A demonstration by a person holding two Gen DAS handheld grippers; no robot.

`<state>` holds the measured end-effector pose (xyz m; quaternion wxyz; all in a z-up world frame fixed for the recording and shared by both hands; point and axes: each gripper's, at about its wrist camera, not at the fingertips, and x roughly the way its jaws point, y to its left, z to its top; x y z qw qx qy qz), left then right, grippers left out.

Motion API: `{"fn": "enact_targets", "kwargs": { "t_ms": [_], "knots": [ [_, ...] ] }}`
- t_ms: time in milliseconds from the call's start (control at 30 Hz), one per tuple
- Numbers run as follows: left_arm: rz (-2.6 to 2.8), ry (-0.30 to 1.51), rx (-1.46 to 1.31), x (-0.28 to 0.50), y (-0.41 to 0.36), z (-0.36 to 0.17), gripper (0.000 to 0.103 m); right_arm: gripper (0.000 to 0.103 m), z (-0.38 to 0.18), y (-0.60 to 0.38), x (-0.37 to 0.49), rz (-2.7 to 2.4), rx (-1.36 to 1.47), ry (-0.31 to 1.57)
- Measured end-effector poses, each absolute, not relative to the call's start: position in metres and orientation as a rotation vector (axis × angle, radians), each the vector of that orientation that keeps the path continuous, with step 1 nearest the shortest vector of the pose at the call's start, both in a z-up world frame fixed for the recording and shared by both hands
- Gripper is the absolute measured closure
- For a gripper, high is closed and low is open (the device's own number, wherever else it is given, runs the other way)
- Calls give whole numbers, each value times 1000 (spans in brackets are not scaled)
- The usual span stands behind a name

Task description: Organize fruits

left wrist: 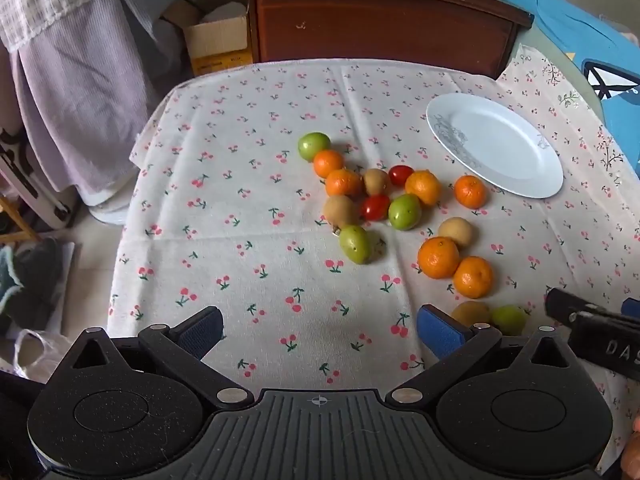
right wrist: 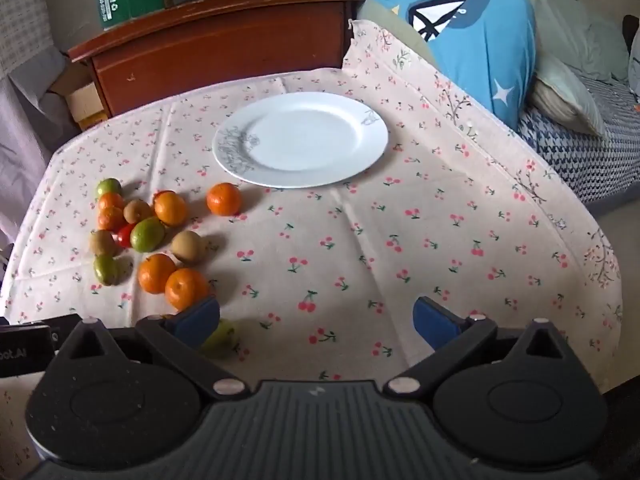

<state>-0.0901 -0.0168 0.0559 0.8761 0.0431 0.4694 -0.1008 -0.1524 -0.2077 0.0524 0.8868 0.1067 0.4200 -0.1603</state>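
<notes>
On the surface point(left wrist: 248, 240), spread with a cherry-print cloth point(right wrist: 420, 240), loose fruit lies in a scatter beside a white plate point(right wrist: 300, 140) that holds nothing. From the left wrist view the plate sits toward the far right, and the main cluster of fruit lies near the middle of the cloth: a green fruit point(left wrist: 314, 146) at the far end, touching a small orange point(left wrist: 328, 163), which touches a second orange point(left wrist: 343, 183). Beside these are two brown kiwis point(left wrist: 377, 181) point(left wrist: 340, 210), two red tomatoes point(left wrist: 401, 175) point(left wrist: 375, 207), another green fruit point(left wrist: 405, 212) and a larger orange point(left wrist: 423, 187). One orange point(left wrist: 470, 191) sits a little apart, the nearest fruit to the plate's rim (though not touching it). A third green fruit point(left wrist: 355, 244) lies at the near edge of the cluster.

Closer to the cameras, a kiwi point(left wrist: 456, 232) rests against a pair of oranges point(left wrist: 438, 257) point(left wrist: 473, 277) that touch each other. Nearest of all, a kiwi point(left wrist: 471, 313) and a green fruit point(left wrist: 509, 319) lie side by side, partly hidden behind the left gripper's finger.

The left gripper point(left wrist: 318, 330) hovers over bare cloth with its blue pads point(left wrist: 438, 332) spread wide and nothing between them. The right gripper point(right wrist: 316, 322) is likewise spread wide and empty, tilted down toward the cloth, its left pad point(right wrist: 198, 320) covering part of a green fruit point(right wrist: 222, 342).

Behind the surface stands a wooden cabinet point(left wrist: 380, 20), with a blue pillow point(right wrist: 460, 20) to the right.
</notes>
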Motion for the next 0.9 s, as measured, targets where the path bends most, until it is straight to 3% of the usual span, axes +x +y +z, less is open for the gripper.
{"fn": "enact_targets", "kwargs": {
  "t_ms": [467,900],
  "knots": [
    [-123,1023,80,-82,-11,56,0,1,55,-194,-125,-279,146,1038],
    [-93,1024,92,-78,-11,52,0,1,55,-182,-113,-253,95,1023]
  ]
}}
